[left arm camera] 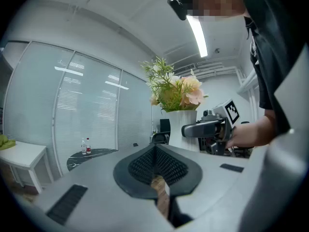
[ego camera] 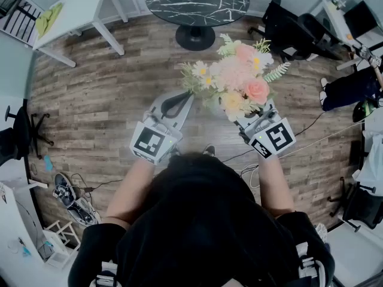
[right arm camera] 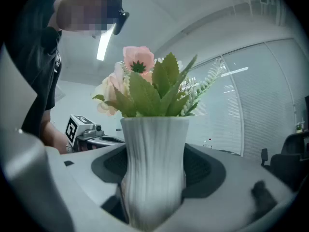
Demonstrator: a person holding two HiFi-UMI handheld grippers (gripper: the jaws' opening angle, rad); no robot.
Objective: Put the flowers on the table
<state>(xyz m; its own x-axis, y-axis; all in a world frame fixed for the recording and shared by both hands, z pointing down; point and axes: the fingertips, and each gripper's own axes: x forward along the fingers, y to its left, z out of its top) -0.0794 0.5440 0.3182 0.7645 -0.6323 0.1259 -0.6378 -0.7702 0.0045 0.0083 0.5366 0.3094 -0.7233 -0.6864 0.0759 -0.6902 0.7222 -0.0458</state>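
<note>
Floor: wood planks (ego camera: pixel 102 100), with a thin cable (ego camera: pixel 305 128) running across them at right and black office chairs (ego camera: pixel 293 31) standing at upper right. A white counter (ego camera: pixel 78 8) stands at upper left, and a yellow-green cloth (ego camera: pixel 48 18) lies near its left end. Overhead, a ceiling light strip (left arm camera: pixel 198 35) is lit. A glass wall with lowered blinds (left arm camera: pixel 87 105) closes one side of the room.
</note>
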